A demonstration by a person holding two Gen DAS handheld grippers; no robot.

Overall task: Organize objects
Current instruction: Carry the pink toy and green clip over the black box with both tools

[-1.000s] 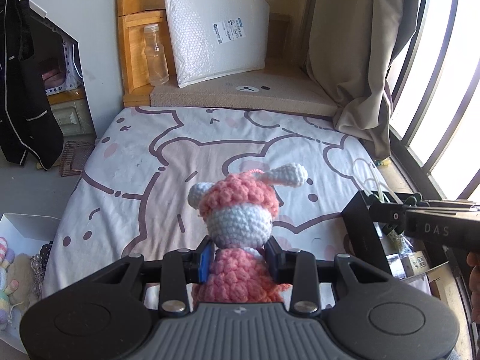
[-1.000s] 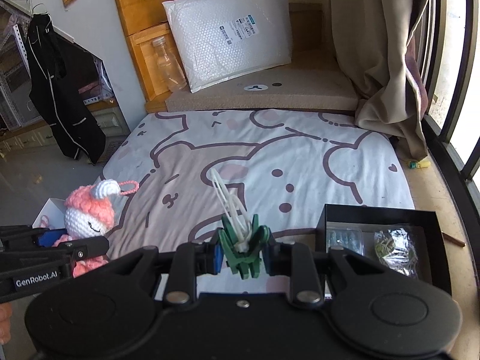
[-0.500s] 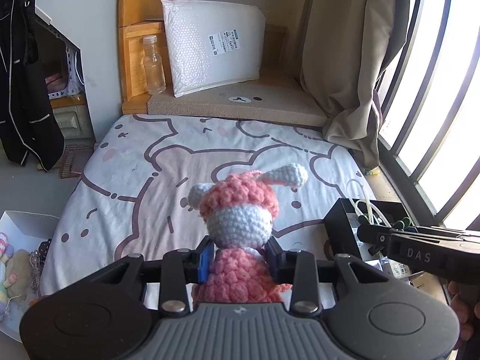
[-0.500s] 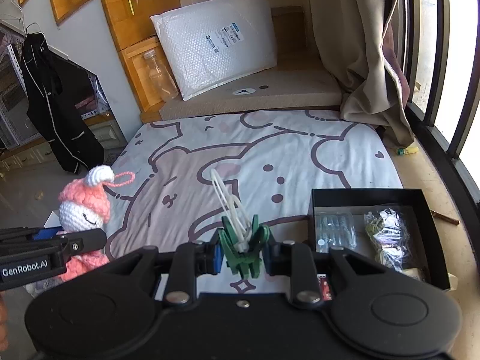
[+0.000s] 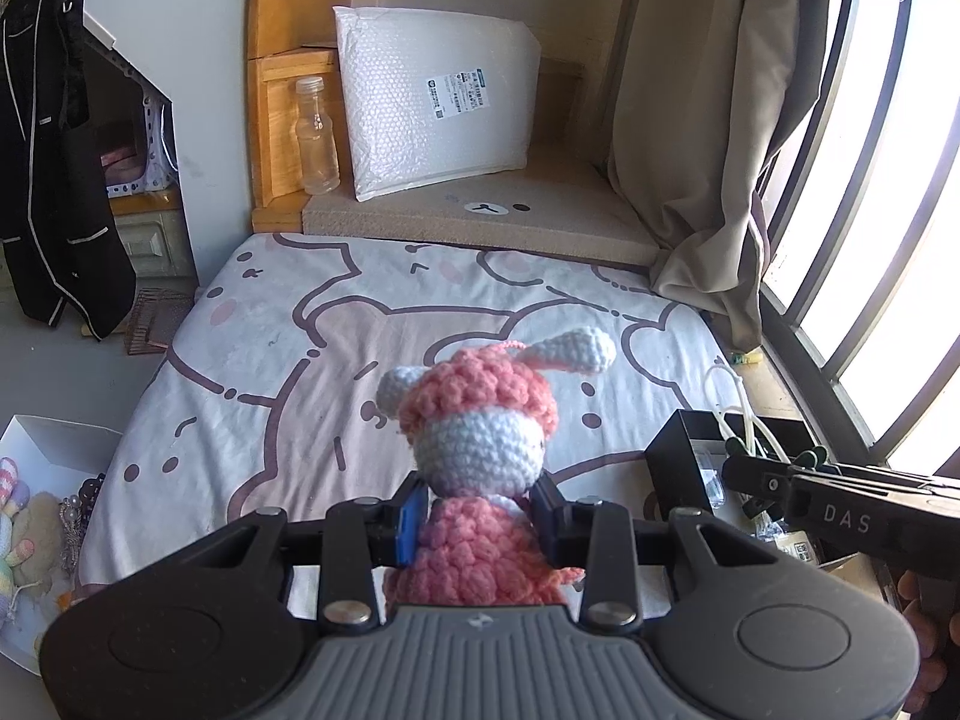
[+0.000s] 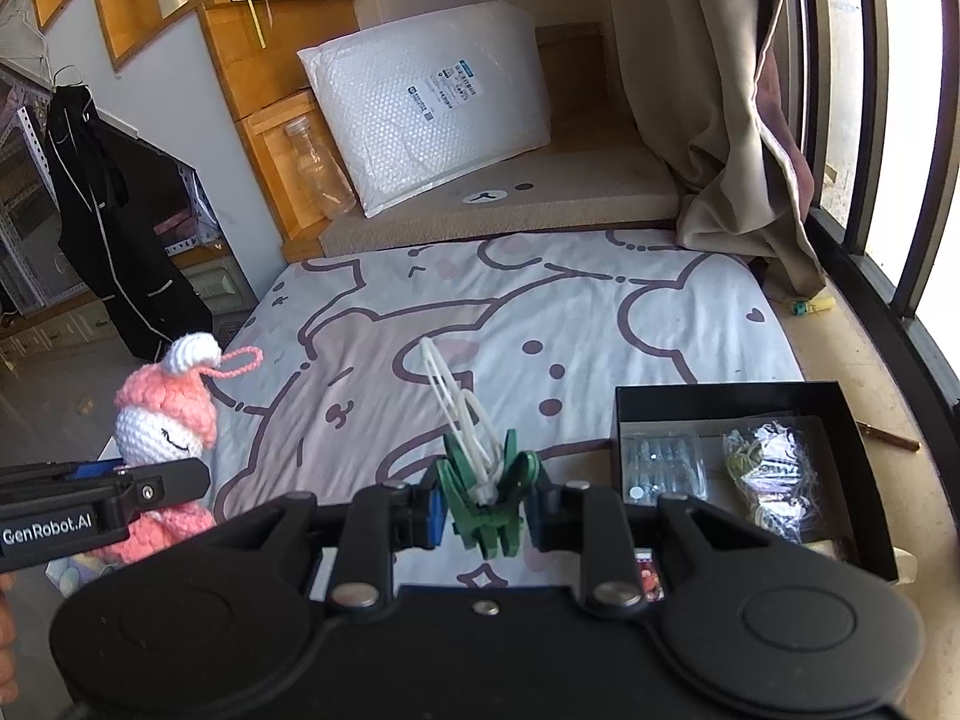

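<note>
At far left sits a white box of soft toys. The left gripper clamps a pink crocheted doll (upright) above the cartoon-print mattress. The right gripper pinches green clips beside the black tray.

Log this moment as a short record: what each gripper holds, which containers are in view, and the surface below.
left gripper: shut on pink and white crocheted doll
right gripper: shut on green plastic clip with white loops
right-side container: black open box, holding small packets
left-side container: white open box, holding soft toys
surface: cartoon-print mat
</note>
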